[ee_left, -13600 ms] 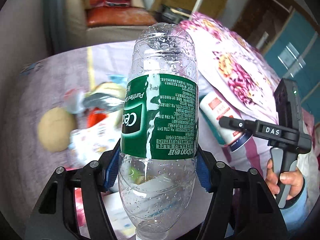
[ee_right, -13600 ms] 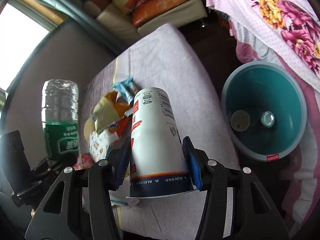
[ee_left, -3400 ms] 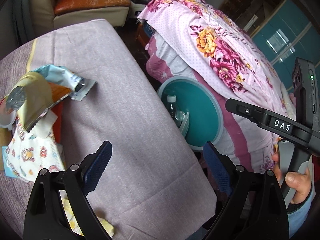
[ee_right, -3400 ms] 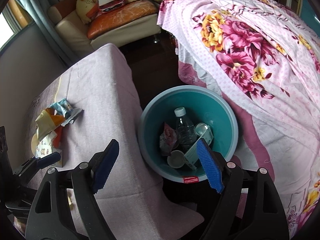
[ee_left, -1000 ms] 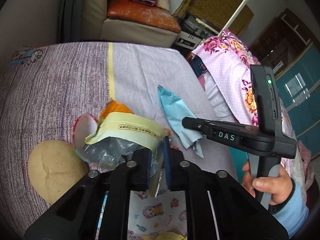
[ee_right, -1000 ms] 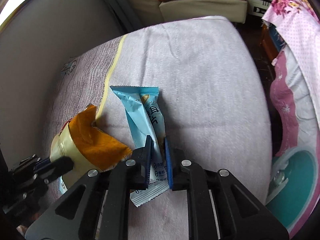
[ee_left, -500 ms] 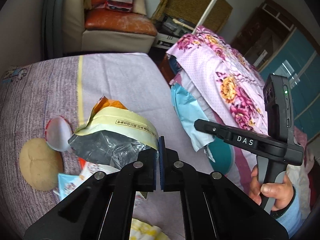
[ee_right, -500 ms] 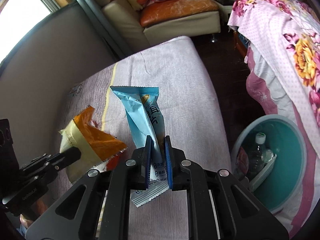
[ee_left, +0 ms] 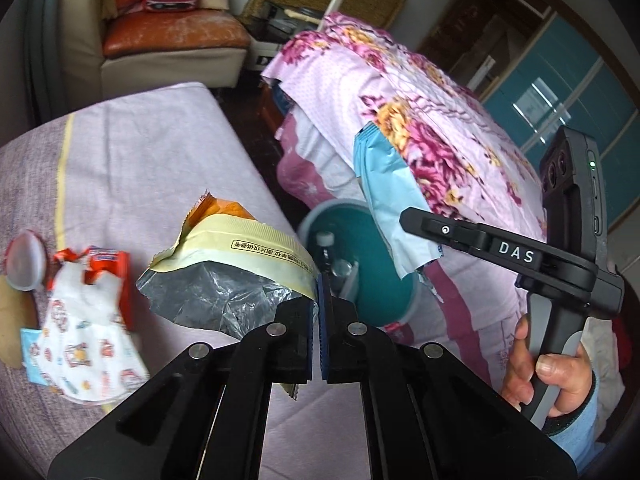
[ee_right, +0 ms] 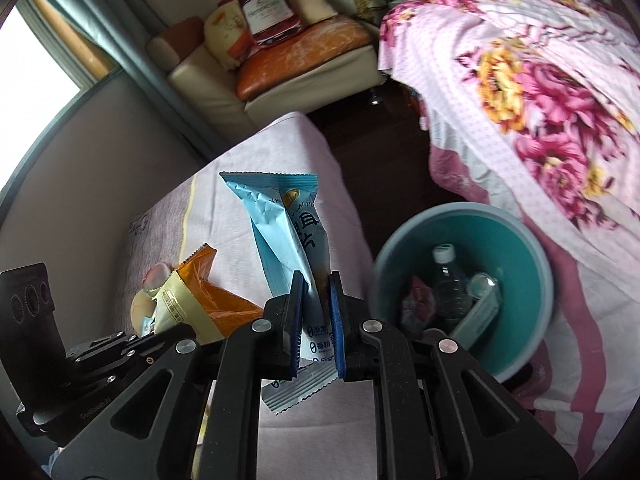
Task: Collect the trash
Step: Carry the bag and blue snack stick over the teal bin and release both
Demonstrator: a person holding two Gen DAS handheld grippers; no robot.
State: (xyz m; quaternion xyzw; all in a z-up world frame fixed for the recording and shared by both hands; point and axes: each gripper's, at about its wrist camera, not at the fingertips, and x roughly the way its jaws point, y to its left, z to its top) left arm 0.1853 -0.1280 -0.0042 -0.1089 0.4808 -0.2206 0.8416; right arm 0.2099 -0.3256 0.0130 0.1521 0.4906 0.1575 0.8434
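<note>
Above the worktop edge | left gripper (ee_left: 319,322) clamped on yellow chip bag (ee_left: 236,268) | right gripper (ee_right: 316,312) clamped on blue wrapper (ee_right: 288,232) — bin (ee_right: 516,364) beside | risk: light wrappers could be dropped outside — released early.

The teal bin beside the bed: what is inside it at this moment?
Inside the teal bin the right wrist view shows a clear plastic bottle with a white cap, a dark reddish wrapper and a pale flattened carton. The bin's bottom is covered by these and the gripper.

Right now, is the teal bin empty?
No, the teal bin already holds a plastic bottle and other trash.
</note>
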